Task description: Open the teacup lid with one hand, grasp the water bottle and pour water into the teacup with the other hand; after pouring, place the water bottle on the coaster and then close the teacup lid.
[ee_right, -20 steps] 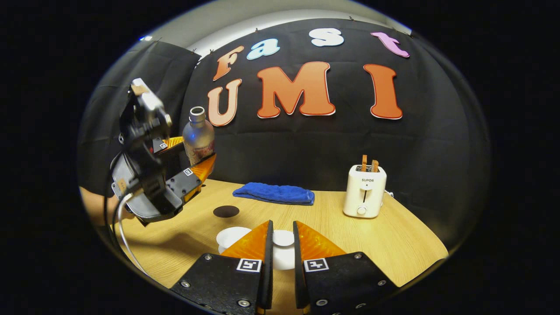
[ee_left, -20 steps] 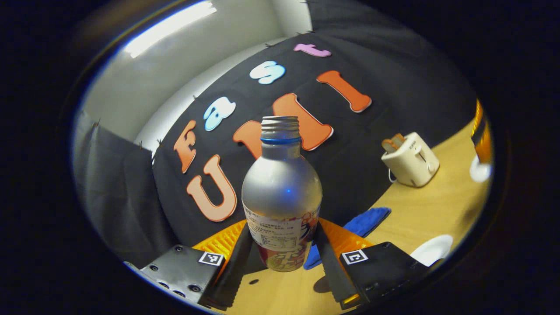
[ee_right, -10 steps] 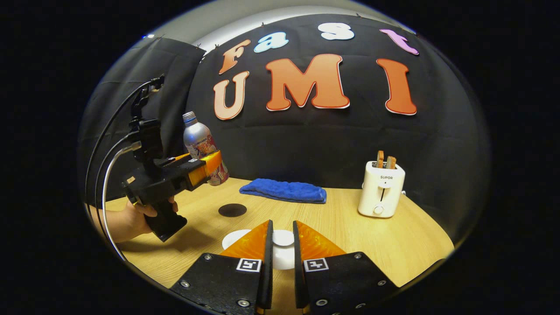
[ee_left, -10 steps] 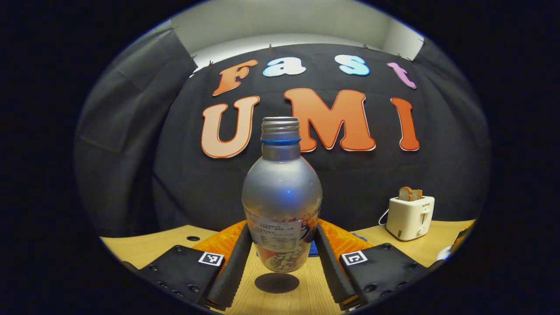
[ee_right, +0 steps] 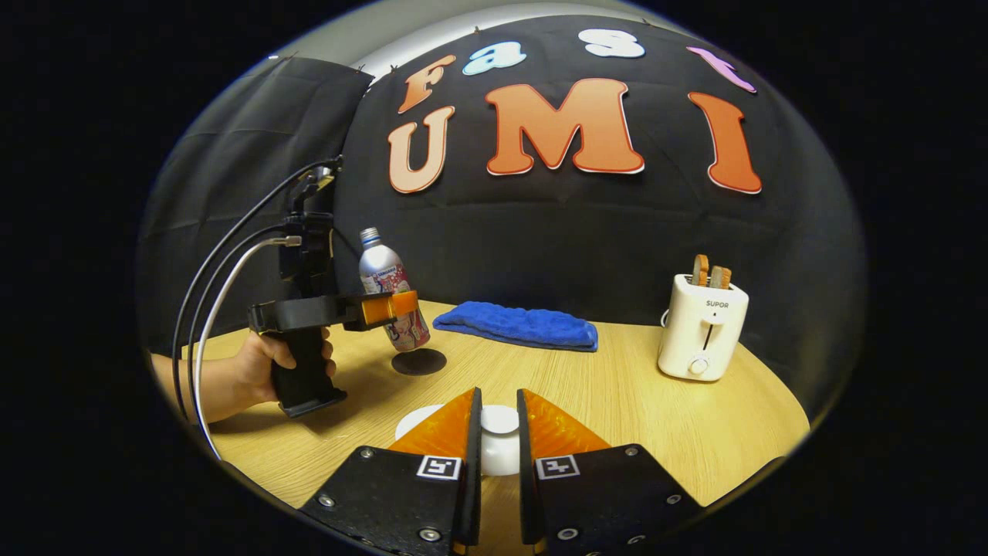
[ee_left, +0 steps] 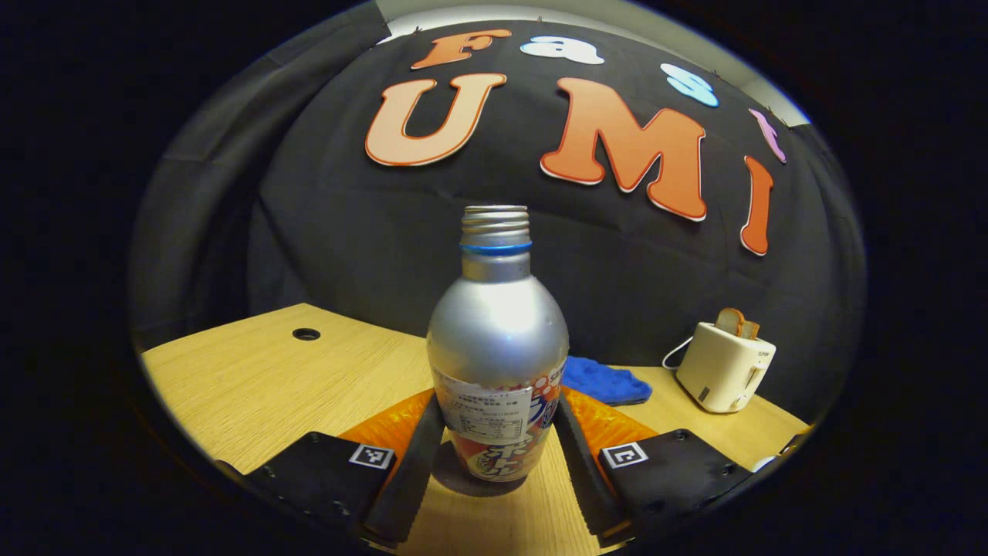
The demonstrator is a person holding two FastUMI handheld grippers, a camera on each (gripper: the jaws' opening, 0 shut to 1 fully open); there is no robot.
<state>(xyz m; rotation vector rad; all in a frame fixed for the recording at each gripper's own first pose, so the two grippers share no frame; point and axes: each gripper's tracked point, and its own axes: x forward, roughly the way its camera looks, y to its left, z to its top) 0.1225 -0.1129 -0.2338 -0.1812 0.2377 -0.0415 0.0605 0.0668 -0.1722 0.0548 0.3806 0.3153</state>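
left claw (ee_left: pixel 494 455) clamps the water bottle (ee_left: pixel 497 355) just over the coaster (ee_right: pixel 418 361); next: lower, release. right claw (ee_right: pixel 495 440) pinches the lid (ee_right: pixel 499 421).

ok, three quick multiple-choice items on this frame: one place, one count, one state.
1. The round dark coaster lies:
A. under the silver metal water bottle
B. on the blue cloth
C. beside the cream toaster

2. Bread slices in the toaster:
A. none
B. two
C. four

3. The left gripper is:
A. open, clear of everything
B. shut on the bottle
C. shut on the cloth

Answers:
1 A, the bottle's base sits just over the dark disc.
2 B, two slices stick out of the slots.
3 B, both fingers press the bottle's sides.
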